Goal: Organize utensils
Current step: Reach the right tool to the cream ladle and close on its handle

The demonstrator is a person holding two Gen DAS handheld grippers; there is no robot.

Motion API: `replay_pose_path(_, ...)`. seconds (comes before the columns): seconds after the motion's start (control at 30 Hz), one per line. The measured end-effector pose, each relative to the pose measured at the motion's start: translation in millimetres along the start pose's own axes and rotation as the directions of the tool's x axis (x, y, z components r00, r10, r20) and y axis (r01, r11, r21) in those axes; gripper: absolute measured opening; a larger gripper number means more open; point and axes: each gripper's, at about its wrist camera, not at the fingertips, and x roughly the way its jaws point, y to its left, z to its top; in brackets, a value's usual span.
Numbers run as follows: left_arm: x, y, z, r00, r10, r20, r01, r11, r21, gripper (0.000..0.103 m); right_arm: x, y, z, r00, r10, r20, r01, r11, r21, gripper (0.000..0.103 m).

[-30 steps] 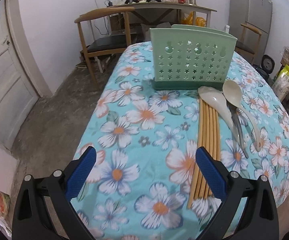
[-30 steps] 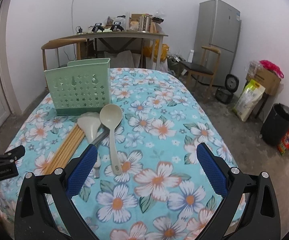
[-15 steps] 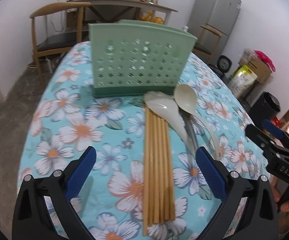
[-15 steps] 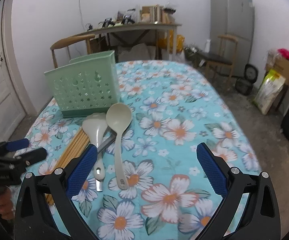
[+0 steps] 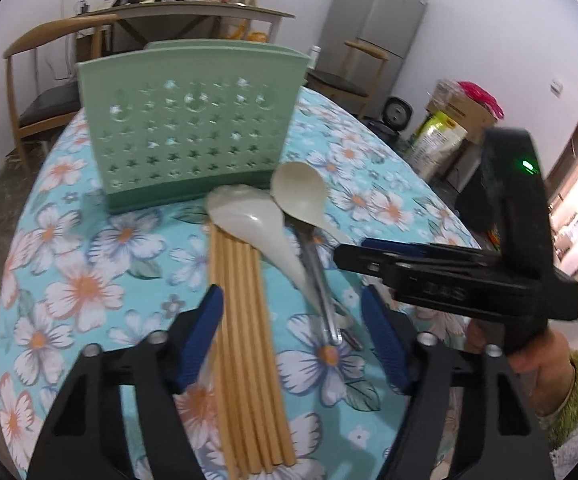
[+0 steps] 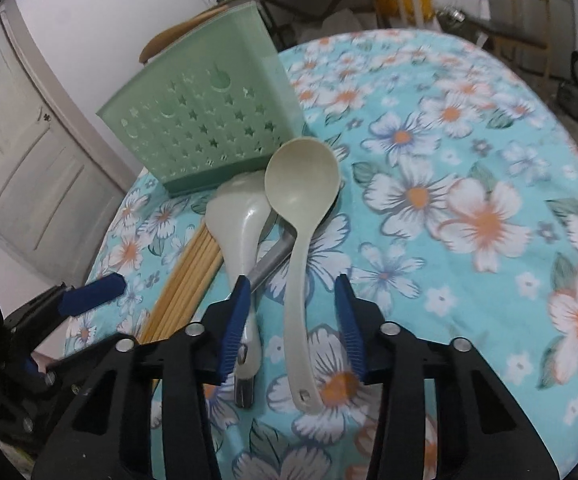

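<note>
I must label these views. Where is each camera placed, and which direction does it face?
Left wrist: on the left gripper, facing the chopsticks and green holder; the right gripper and hand show.
Right wrist: on the right gripper, facing the beige spoon; the left gripper shows.
Shared: holder, spoons, chopsticks.

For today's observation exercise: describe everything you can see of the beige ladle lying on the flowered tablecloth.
The beige ladle looks like matte plastic, one piece: a round, deep bowl and a long slim handle ending in a small hanging hole. It lies flat on the tablecloth, bowl up. The bowl lies close to the base of the green utensil holder; whether they touch is unclear. The handle runs between the open fingers of the right gripper, which do not touch it. Its bowl lies against the white rice paddle and over a metal utensil.
</note>
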Motion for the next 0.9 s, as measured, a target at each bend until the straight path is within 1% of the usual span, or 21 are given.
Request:
replay_pose_path(0.07,4,-3,1,1.000,-0.016,-0.017,0.016,1.000,0.007,0.053,5,-4,1,1.000,0.004,-0.020,-0.004,1.000,0.014,0.029)
replay_pose_path(0.1,5,-3,2,1.000,-0.023,-0.021,0.023,1.000,0.007,0.048,7,-5,2,1.000,0.005,-0.024,-0.005,1.000,0.020,0.024)
replay_pose_path(0.2,8,-3,4,0.999,-0.041,-0.030,0.041,0.999,0.002,0.038,10,-11,3,0.999,0.020,-0.038,-0.018,0.999,0.035,0.020)
replay_pose_path(0.23,10,-3,5,0.998,-0.047,-0.036,0.047,0.999,-0.004,0.036,11,-14,4,0.999,0.027,-0.043,-0.025,0.999,0.041,0.019)
replay_pose_path(0.3,13,-2,6,0.997,-0.059,-0.048,0.058,0.998,-0.019,0.028,12,-18,4,0.997,0.048,-0.054,-0.045,0.997,0.060,0.017)
replay_pose_path(0.4,21,0,6,0.994,-0.080,-0.078,0.076,0.996,-0.046,0.021,12,-25,6,0.995,0.078,-0.067,-0.071,0.993,0.094,0.015)
replay_pose_path(0.47,28,2,6,0.990,-0.094,-0.108,0.086,0.994,-0.069,0.020,12,-31,6,0.991,0.107,-0.076,-0.097,0.987,0.127,0.015)
replay_pose_path(0.57,36,5,6,0.982,-0.126,-0.138,0.111,0.987,-0.113,0.020,11,-38,6,0.988,0.131,-0.078,-0.118,0.981,0.155,0.010)
replay_pose_path(0.63,41,7,7,0.976,-0.149,-0.159,0.127,0.982,-0.141,0.020,11,-42,7,0.986,0.148,-0.073,-0.133,0.974,0.181,0.009)
replay_pose_path(0.9,49,7,6,0.965,-0.175,-0.196,0.141,0.974,-0.177,0.020,-3,-59,7,0.991,0.124,-0.045,-0.110,0.967,0.231,0.009)
